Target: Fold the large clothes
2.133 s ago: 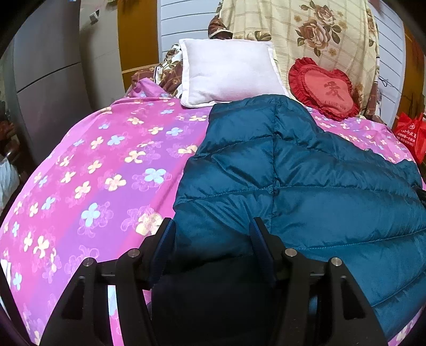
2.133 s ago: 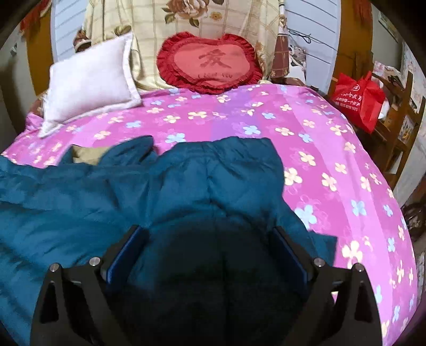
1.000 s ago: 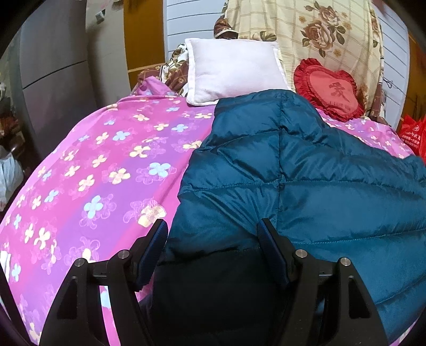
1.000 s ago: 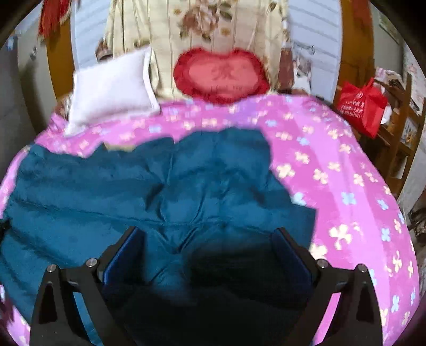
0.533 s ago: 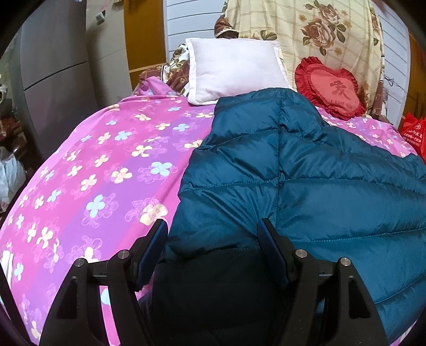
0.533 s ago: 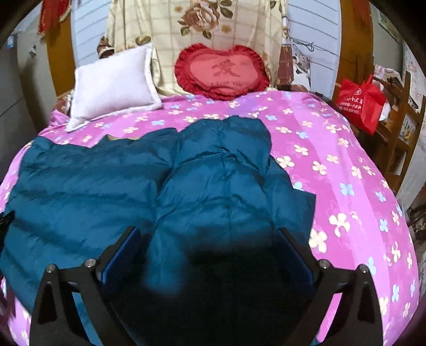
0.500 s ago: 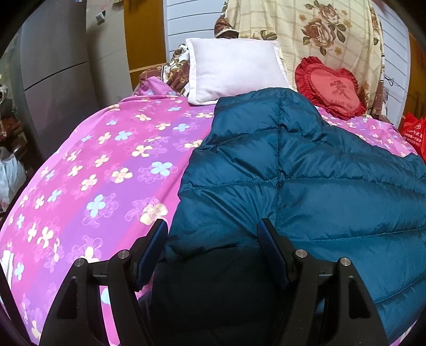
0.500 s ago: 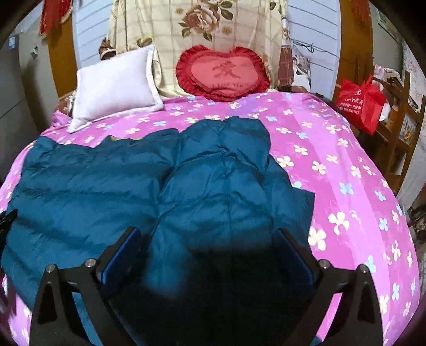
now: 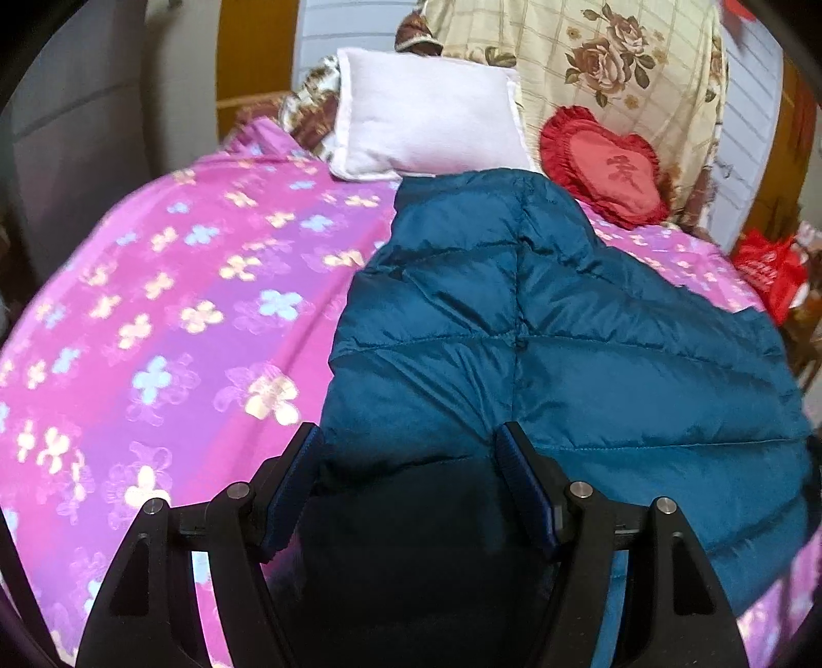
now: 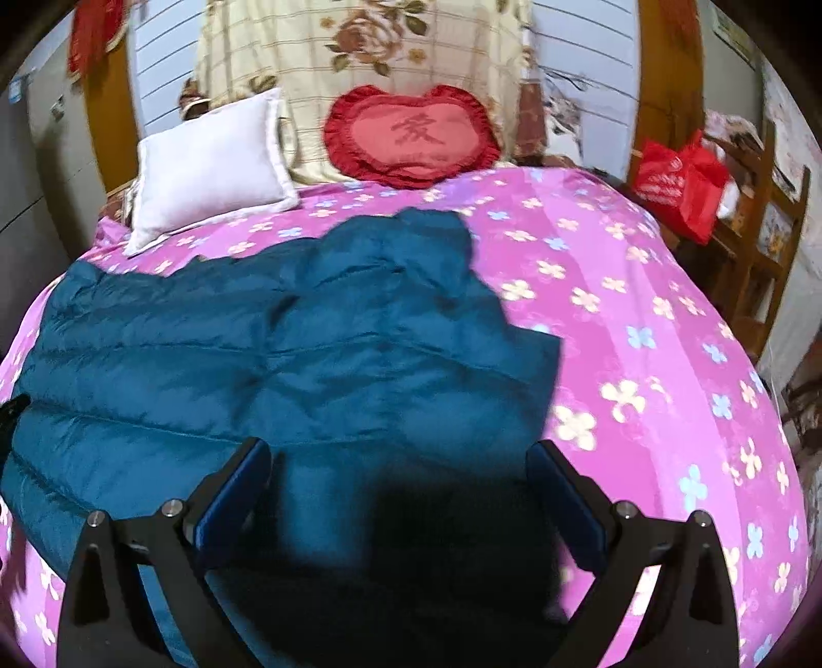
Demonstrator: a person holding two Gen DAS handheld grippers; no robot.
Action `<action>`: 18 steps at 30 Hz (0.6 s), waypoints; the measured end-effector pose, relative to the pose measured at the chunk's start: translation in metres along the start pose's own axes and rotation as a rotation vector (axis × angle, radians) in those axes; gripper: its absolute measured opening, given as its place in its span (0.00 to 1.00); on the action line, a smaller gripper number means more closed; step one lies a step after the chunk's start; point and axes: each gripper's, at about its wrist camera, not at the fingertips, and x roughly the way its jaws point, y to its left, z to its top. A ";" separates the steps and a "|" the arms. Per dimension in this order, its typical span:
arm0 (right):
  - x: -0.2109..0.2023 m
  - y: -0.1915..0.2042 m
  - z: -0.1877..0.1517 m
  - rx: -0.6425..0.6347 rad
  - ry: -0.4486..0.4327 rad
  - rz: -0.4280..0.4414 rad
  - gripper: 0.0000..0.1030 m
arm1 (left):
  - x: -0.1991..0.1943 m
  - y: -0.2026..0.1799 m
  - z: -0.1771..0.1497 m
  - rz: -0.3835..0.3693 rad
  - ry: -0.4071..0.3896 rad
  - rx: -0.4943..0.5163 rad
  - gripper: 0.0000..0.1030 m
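On the floral bedspread (image 10: 642,288), both spread claws straddle the teal jacket (image 10: 287,359).

1. Pink floral bedspread (image 10: 642,318) covers the bed.
2. White pillow (image 10: 210,164) at the head, left side.
3. Red heart cushion (image 10: 413,136) leans against cream rose-print fabric (image 10: 359,41).
4. Red bag (image 10: 678,182) beside a wooden chair (image 10: 765,231).

Left gripper (image 9: 408,452) at bottom centre, jaws spread, teal puffer jacket (image 9: 565,359) filling gap between them; contact hidden in shadow. Jacket covers centre and right of frame, on pink floral bedspread (image 9: 169,308) at left. White pillow (image 9: 431,133) top centre, touching jacket's far edge. Red heart cushion (image 9: 611,174) upper right. Red bag (image 9: 770,267) at right edge.
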 end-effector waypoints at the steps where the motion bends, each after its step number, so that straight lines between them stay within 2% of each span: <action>1: 0.002 -0.008 0.000 0.020 0.008 0.001 1.00 | 0.001 0.007 0.001 -0.028 0.011 -0.023 0.51; 6: 0.026 -0.044 -0.001 0.109 0.079 0.049 1.00 | 0.018 0.030 0.003 -0.170 0.090 -0.127 0.58; 11: 0.051 -0.061 0.001 0.162 0.135 0.167 1.00 | 0.027 0.031 0.001 -0.233 0.116 -0.142 0.63; 13: 0.061 -0.062 0.002 0.153 0.158 0.201 1.00 | 0.038 0.040 0.000 -0.283 0.156 -0.199 0.72; 14: 0.068 -0.064 0.003 0.157 0.176 0.229 1.00 | 0.042 0.046 -0.001 -0.314 0.162 -0.241 0.73; 18: 0.088 -0.064 0.008 0.183 0.233 0.305 1.00 | 0.042 0.038 -0.003 -0.295 0.136 -0.199 0.75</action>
